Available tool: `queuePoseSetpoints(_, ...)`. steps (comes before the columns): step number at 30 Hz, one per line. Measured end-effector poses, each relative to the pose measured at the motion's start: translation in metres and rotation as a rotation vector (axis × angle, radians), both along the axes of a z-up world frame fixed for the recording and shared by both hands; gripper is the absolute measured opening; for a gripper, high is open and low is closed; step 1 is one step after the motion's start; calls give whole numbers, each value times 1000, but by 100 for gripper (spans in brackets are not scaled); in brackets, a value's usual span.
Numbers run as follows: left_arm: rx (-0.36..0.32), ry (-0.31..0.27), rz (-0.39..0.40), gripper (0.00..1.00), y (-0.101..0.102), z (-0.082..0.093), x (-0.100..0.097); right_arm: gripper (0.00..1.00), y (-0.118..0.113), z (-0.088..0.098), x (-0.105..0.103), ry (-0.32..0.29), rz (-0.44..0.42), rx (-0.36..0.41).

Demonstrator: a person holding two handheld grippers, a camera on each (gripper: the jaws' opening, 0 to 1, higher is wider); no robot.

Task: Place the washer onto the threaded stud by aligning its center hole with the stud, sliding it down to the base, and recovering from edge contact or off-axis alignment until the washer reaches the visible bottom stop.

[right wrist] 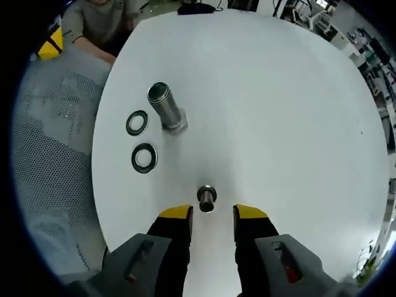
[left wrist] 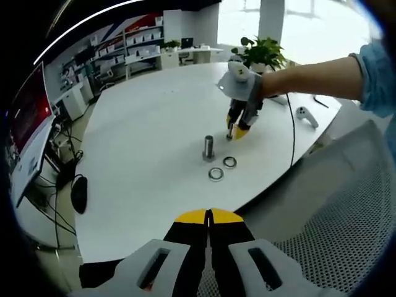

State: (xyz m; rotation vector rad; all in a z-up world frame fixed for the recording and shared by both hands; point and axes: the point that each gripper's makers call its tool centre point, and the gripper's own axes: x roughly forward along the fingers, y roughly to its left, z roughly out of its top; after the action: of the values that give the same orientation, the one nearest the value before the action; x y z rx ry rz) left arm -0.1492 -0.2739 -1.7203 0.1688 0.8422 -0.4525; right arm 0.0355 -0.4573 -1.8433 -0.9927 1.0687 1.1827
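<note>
Washers (right wrist: 144,158) lie flat on the white surface (right wrist: 278,111) beside the stud (right wrist: 166,106). Right gripper (right wrist: 230,213) fingers are released; left gripper (left wrist: 209,216) fingers are clenched, empty. Pinch one washer's edge, then line up its hole.

Large white rounded bench (left wrist: 142,148) in a bright office: shelving (left wrist: 133,46) along the far wall, sunlit windows (left wrist: 297,18), potted plant (left wrist: 263,52), perforated grey chair (left wrist: 352,229).
</note>
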Motion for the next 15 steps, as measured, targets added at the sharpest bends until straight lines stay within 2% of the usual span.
queuePoseSetpoints(9, 6, 5, -3, 0, 0, -1, -1, 26, -33, -8, -8, 45, -42, -39)
queuePoseSetpoints(11, 5, 4, -1, 0, 0, -1, -1, 26, -40, -12, -10, 57, -48, -69)
queuePoseSetpoints(12, 5, 3, 0, 0, 0, 0, -1, 26, -44, -14, -12, 61, -44, -90)
queuePoseSetpoints(13, 5, 2, 1, 0, 0, 0, -1, 26, -38, -12, -11, 50, 38, -68)
queuePoseSetpoints(14, 5, 3, 2, 0, 1, 0, -1, 26, -39, -11, -14, 43, -35, -71)
queuePoseSetpoints(15, 5, 2, 3, 0, 1, 0, -1, 26, -41, -11, -14, 44, -35, -83)
